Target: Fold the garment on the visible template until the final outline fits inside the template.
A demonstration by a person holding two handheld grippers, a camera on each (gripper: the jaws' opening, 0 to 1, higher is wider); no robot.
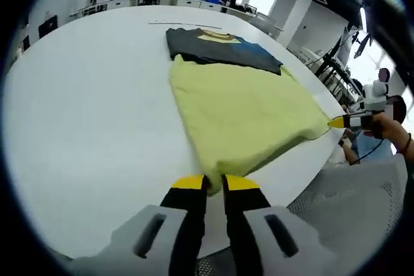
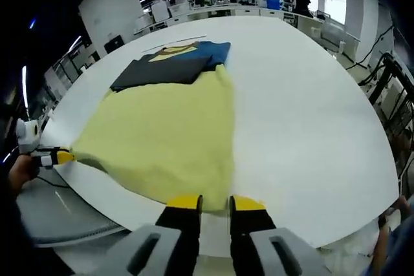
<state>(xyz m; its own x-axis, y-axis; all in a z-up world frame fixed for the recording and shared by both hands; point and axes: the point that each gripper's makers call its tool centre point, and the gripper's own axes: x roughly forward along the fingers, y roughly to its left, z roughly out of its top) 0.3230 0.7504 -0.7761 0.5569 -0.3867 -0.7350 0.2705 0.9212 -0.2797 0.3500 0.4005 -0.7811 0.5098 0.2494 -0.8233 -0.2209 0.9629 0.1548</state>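
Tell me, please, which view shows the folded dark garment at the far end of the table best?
The left gripper view. There the dark garment lies nearly whole above the yellow garment, its yellow and blue print clear. In the right gripper view the dark garment is visible too, but more slanted and foreshortened.

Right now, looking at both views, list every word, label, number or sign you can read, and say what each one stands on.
None can be read.
The dark garment bears a yellow and blue print, but any lettering on it is too small and blurred to read.
The yellow garment is plain, with no text showing.
The white table carries no readable mark.
The left tool and right tool show no labels.
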